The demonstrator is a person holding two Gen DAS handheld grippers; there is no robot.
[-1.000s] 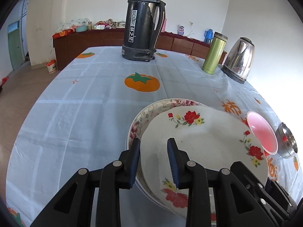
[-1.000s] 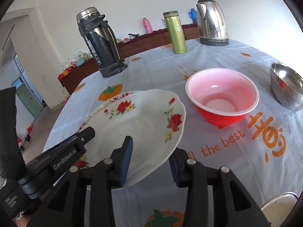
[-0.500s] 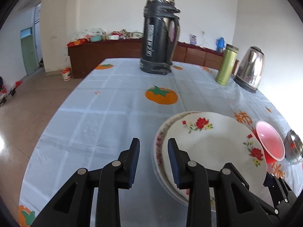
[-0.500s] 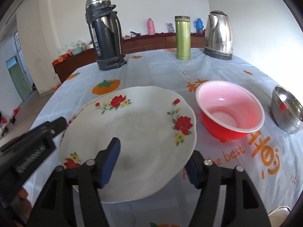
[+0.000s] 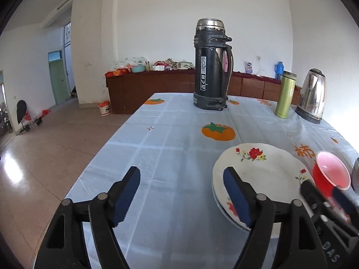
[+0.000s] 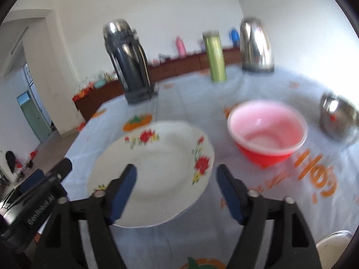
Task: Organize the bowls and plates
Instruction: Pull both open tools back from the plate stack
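A white plate with red flowers (image 5: 262,174) lies on top of another plate on the light blue tablecloth; it also shows in the right wrist view (image 6: 157,168). A red bowl with a pink inside (image 6: 267,132) stands to its right, and shows in the left wrist view (image 5: 331,174). A steel bowl (image 6: 338,118) sits further right. My left gripper (image 5: 181,198) is open and empty, to the left of the plates. My right gripper (image 6: 177,194) is open and empty, just in front of the plate's near rim.
A tall black thermos (image 5: 211,67), a green flask (image 5: 285,94) and a steel kettle (image 5: 311,96) stand at the table's far side. A white rim (image 6: 334,244) shows at the near right corner. The table's left edge (image 5: 98,157) drops to the floor.
Both grippers have opened wide and let go of the flowered plate, which now rests on the lower plate. The left gripper has pulled back and to the left. The right view is blurred by motion.
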